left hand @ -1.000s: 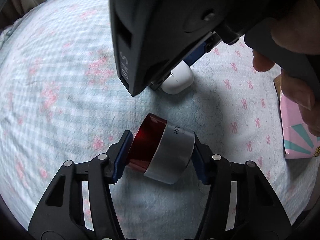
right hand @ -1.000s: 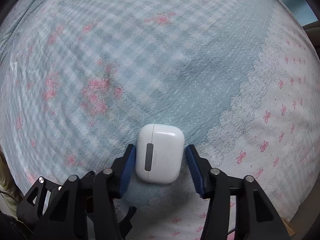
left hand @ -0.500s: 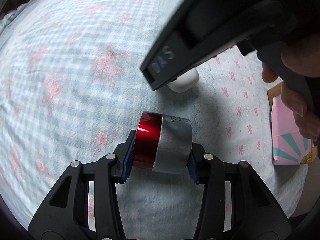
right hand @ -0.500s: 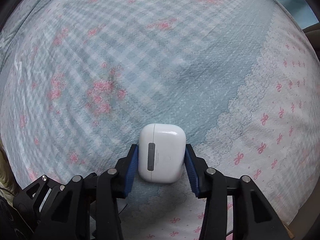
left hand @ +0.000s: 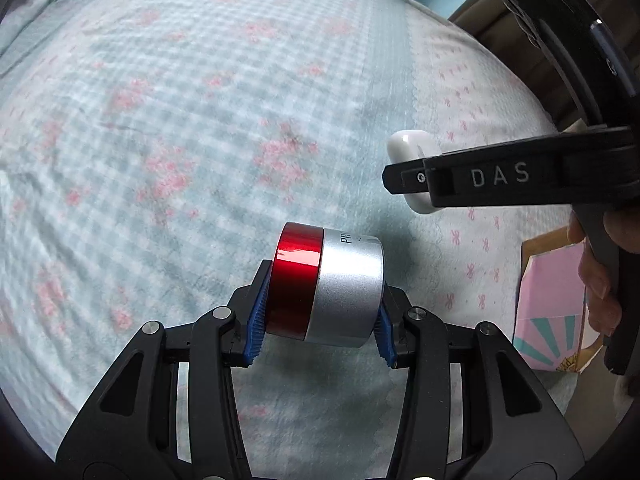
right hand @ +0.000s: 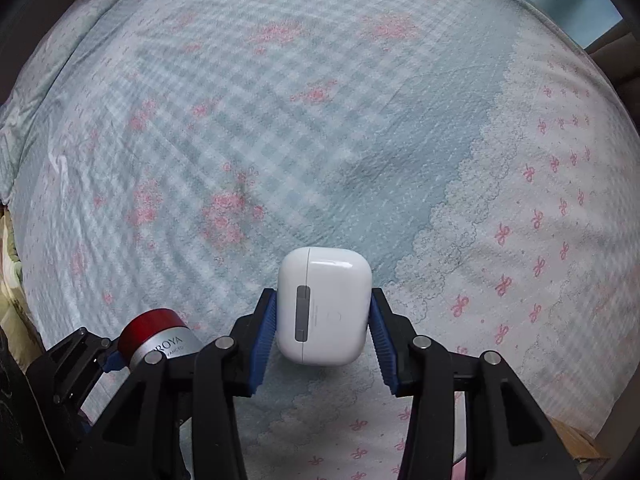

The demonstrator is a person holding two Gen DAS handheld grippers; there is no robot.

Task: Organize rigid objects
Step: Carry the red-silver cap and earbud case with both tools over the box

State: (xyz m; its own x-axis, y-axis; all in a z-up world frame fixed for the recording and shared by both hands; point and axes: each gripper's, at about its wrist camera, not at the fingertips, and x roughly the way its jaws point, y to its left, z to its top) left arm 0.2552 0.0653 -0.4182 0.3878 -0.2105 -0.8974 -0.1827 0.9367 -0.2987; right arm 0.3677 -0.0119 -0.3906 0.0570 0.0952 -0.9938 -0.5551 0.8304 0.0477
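My left gripper [left hand: 320,312] is shut on a silver jar with a red lid [left hand: 326,286], held on its side above the bedspread. The jar also shows at the lower left of the right wrist view [right hand: 158,340]. My right gripper [right hand: 322,318] is shut on a white earbud case [right hand: 324,306], lifted off the bed. In the left wrist view the case [left hand: 408,148] pokes out behind the black right gripper [left hand: 400,178] at the right.
A blue checked bedspread with pink flowers [left hand: 180,120] fills both views [right hand: 280,120], with a bow-patterned band at the right. A pink box [left hand: 548,300] lies past the bed's right edge. A hand [left hand: 600,276] holds the right gripper's handle.
Both grippers closed on their objects and lifted them off the bed. The right gripper has swung from the top middle of the left wrist view to the right.
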